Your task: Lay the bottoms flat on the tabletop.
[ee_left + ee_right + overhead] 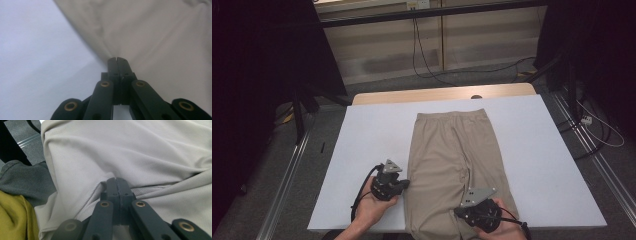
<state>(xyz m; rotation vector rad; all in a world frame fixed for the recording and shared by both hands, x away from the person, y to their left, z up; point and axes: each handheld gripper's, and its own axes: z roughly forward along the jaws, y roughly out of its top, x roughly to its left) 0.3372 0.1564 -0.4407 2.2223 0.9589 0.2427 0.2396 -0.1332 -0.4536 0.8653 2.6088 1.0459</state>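
In the high view, a dark stand (299,112) rises at the left, off the table (372,135). At lower left the left gripper (404,184) sits at the left edge of the trousers (452,150), its jaws pressed together on the cloth edge. The beige trousers lie lengthwise down the table's middle, waistband toward the top of the frame. At lower centre-right the right gripper (458,212) pinches a fold near the trouser hem. Cables (422,55) trail on the floor above and at right. No writing can be read.
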